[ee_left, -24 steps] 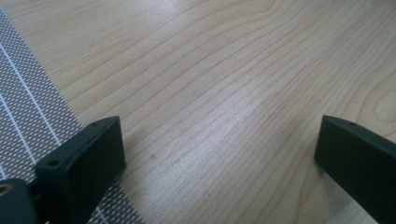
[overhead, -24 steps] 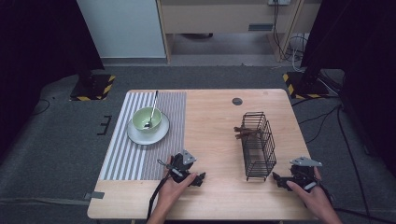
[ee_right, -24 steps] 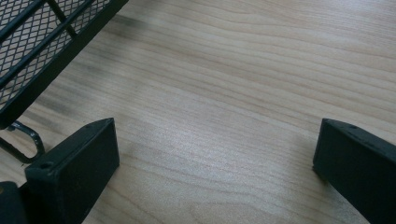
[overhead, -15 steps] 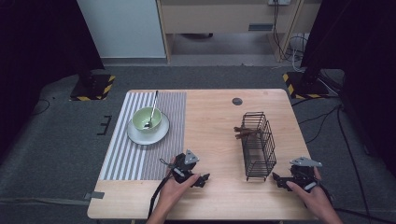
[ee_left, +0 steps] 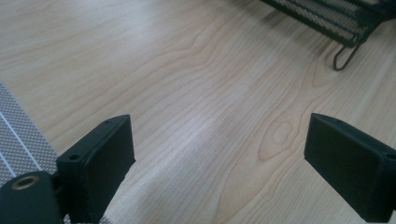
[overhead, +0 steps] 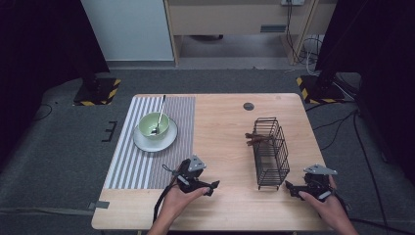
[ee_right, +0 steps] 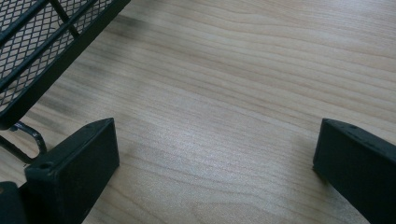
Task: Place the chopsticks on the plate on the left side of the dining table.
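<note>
My left gripper [overhead: 208, 186] rests low over the wooden table [overhead: 225, 132] near its front edge, just right of the striped placemat [overhead: 131, 166]. In the left gripper view its jaws [ee_left: 224, 163] stand wide open over bare wood. My right gripper [overhead: 291, 188] sits at the front right, pointing left toward the foot of a black wire basket [overhead: 269, 152]. It is open [ee_right: 217, 168], with nothing between the jaws. The basket holds a brown object [overhead: 258, 139].
A green bowl [overhead: 154, 126] with a spoon [overhead: 159, 113] sits on a white plate [overhead: 147, 143] on the placemat. The basket's mesh shows at top right [ee_left: 322, 18] and at top left [ee_right: 42, 42]. A round black cap [overhead: 248, 106] lies near the far edge.
</note>
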